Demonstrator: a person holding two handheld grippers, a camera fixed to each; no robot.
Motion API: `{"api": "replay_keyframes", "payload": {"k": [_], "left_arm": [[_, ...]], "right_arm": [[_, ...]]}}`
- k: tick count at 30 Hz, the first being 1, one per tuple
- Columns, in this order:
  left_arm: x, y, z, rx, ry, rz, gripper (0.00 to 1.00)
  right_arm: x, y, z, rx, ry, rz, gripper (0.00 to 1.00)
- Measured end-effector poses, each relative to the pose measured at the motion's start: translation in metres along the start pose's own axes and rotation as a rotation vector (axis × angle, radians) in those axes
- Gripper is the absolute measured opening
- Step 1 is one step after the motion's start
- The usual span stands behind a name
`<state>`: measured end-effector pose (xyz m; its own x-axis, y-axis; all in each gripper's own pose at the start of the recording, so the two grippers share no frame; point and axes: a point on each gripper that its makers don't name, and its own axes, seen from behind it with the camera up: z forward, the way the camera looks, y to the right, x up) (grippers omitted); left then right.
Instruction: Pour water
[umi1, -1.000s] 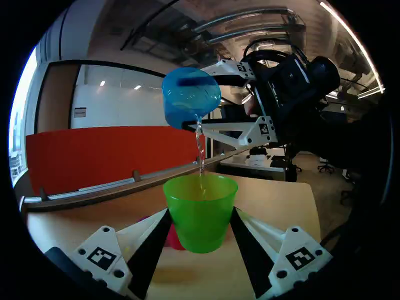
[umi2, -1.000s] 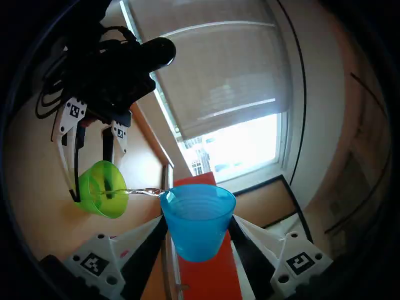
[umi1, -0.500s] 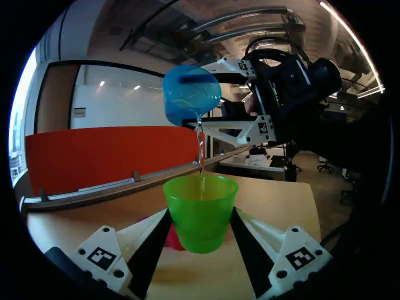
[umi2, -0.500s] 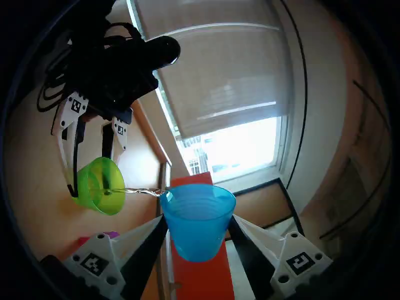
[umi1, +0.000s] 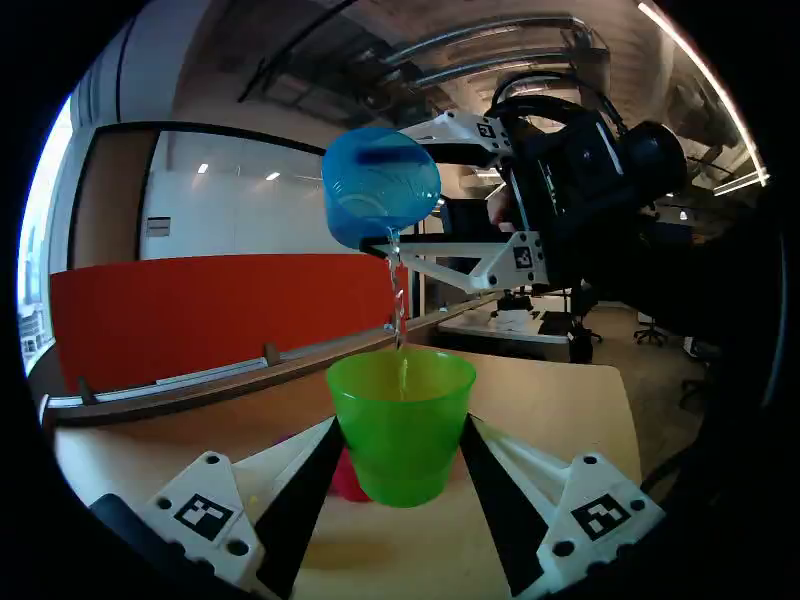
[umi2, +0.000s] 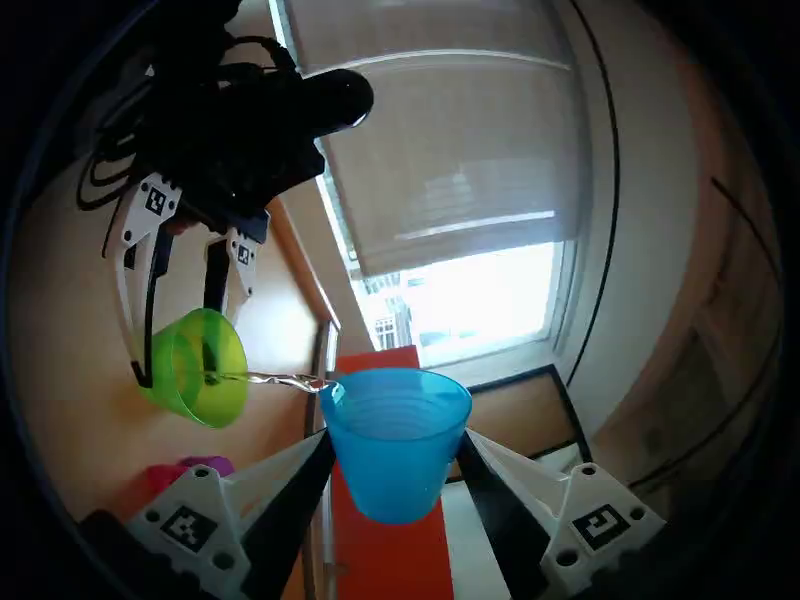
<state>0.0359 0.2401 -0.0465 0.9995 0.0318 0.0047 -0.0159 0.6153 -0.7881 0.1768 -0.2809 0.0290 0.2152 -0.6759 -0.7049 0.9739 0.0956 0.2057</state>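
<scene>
**Pouring: water (umi1: 397, 300) runs from the blue cup (umi1: 380, 190) down into the green cup (umi1: 402, 440)**

A wooden table (umi1: 560, 400) spreads beneath and ahead of the left gripper (umi1: 400, 455). A red partition (umi1: 200, 310) stands along the table's far edge, beyond the fingertips. In the right gripper view, a bright window (umi2: 470, 300) under a part-lowered blind (umi2: 450, 170) lies ahead of the right gripper (umi2: 398, 470).

The left gripper is clamped on the green cup, with both fingers pressed against its sides. The cup stands upright between them, mouth up. Whether its base rests on the table or hangs just above it cannot be told.

The right gripper is likewise clamped on the blue cup, one finger on each side. In the left gripper view it hangs above and ahead of the left gripper's fingertips. It is rolled onto its side, so the blue cup is tipped with its mouth facing back toward the left gripper. The lowest part of its lip is over the green cup's mouth. The two cups are apart.

A thin stream of water leaves that low lip and falls into the green cup. In the right gripper view the same stream leaves the rim to the left of its own fingers and reaches the green cup farther off.

A small pink thing (umi1: 345, 480) lies on the table just behind the green cup, on the left finger's side. It is mostly hidden and cannot be identified.
</scene>
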Motion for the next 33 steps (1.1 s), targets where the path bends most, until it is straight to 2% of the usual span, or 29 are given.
{"api": "replay_keyframes", "payload": {"k": [18,33], "left_arm": [[0.0013,0.0011,-0.0016,-0.002,0.006,0.001,0.80],[0.0005,-0.0010,-0.0022,0.000,0.008,-0.001,0.80]], "right_arm": [[0.0059,0.0090,-0.0001,-0.018,0.002,-0.058,0.86],[0.0056,0.0070,0.0004,-0.014,0.000,-0.100,0.86]]}}
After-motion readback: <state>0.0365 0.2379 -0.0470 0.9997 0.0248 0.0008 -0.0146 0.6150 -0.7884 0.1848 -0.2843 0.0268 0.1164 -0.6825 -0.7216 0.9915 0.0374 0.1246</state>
